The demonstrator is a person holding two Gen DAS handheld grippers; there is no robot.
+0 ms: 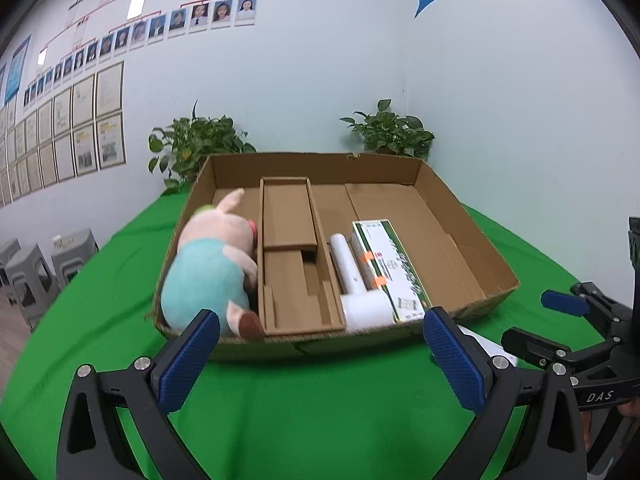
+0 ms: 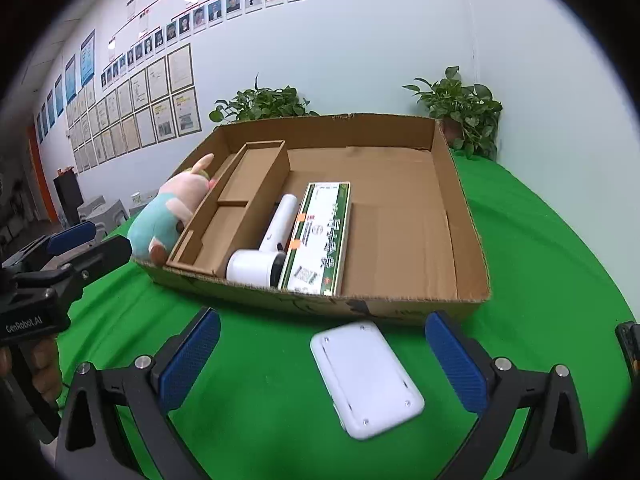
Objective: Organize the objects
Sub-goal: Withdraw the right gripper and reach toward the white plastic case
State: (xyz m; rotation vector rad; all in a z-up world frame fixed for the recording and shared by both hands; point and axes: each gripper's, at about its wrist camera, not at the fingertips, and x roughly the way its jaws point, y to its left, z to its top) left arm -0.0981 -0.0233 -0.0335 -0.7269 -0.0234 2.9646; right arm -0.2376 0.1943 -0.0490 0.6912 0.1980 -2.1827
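A shallow cardboard box point(image 1: 472, 240) point(image 2: 466, 216) sits on the green table. Inside at its left lies a pink and blue plush pig point(image 1: 212, 268) point(image 2: 170, 210), beside a cardboard divider insert point(image 1: 292, 264) point(image 2: 240, 204). A white hair dryer point(image 1: 356, 284) point(image 2: 268, 244) and a green and white carton point(image 1: 390, 264) point(image 2: 322, 232) lie in the middle. A white flat device point(image 2: 366, 376) rests on the cloth in front of the box, between the wide jaws of my right gripper point(image 2: 320, 364) without touching them. My left gripper point(image 1: 320, 360) is open and empty before the box's front wall.
Two potted plants point(image 1: 200, 144) point(image 1: 392, 128) stand behind the box by the wall. Grey stools point(image 1: 36, 268) are off the table's left side. The right half of the box floor point(image 2: 400, 208) is bare. The other gripper shows at each view's edge.
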